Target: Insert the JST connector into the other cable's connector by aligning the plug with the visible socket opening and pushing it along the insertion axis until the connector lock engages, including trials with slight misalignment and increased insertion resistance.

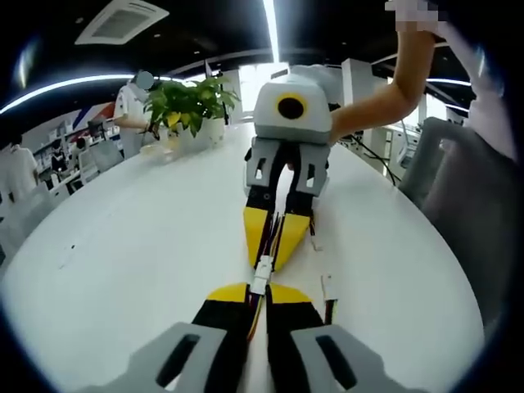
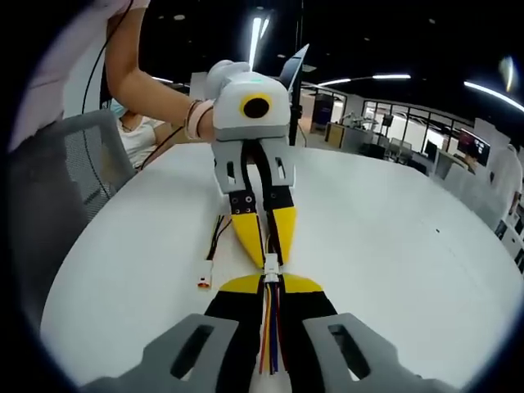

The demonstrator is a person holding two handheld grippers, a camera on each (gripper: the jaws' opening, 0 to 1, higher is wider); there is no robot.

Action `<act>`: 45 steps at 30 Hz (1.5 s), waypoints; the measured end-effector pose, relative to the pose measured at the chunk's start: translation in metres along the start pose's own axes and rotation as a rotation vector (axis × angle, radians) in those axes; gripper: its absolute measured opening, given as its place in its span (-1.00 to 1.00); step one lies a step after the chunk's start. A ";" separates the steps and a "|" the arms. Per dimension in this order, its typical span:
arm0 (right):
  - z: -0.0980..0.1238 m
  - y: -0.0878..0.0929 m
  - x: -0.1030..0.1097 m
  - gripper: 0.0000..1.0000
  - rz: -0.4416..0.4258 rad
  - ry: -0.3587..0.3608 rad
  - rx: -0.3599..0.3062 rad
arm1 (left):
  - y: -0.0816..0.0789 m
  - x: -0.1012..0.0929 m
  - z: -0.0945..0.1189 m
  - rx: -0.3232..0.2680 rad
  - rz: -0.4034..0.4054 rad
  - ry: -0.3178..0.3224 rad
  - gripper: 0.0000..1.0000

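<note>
White plastic marks the meeting point: the two small connector halves (image 1: pixel 262 274) sit end to end between the two sets of yellow-tipped fingers, just above the pale round surface (image 1: pixel 131 246). In the left gripper view the left gripper (image 1: pixel 260 296) rises from six o'clock with its fingers clenched on a bundle of coloured wires (image 1: pixel 255 315), its connector pointing toward twelve o'clock, where the right gripper (image 1: pixel 277 237) faces it, also clamped on a cable. The right gripper view shows the same pairing from the other side: the right gripper (image 2: pixel 272 286) pinches red, yellow and blue wires (image 2: pixel 270 327), and the white connector (image 2: pixel 271 263) sits at its tip, touching the tips of the left gripper (image 2: pixel 266 237). The halves look aligned on one axis and at least touching; whether the plug is partly in or the lock has caught is too small to tell. My judgement is that alignment is done and the task is at the push itself, with full seating and the latch left to confirm. A spare cable with a small connector (image 2: pixel 205 281) lies on the surface at about nine o'clock of the right gripper's fingers, apart from them. A potted plant (image 1: pixel 190 102) stands at the far edge around eleven o'clock in the left gripper view.
</note>
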State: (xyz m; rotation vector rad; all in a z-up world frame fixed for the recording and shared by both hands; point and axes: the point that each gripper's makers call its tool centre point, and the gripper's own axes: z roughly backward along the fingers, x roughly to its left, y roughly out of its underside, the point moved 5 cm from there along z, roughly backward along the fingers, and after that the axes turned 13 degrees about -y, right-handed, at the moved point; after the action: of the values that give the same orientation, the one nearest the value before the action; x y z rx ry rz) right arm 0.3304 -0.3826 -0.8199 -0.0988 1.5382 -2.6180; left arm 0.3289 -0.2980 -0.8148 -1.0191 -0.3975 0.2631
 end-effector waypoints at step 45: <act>0.001 0.008 -0.012 -0.76 -0.102 0.023 -0.084 | -0.002 0.001 0.023 -0.018 0.130 -0.066 -0.79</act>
State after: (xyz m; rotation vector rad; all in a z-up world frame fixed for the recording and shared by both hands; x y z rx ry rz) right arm 0.3428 -0.3860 -0.8259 -0.1577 1.6941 -2.6396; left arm 0.3200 -0.2809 -0.8021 -1.0579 -0.3946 0.4119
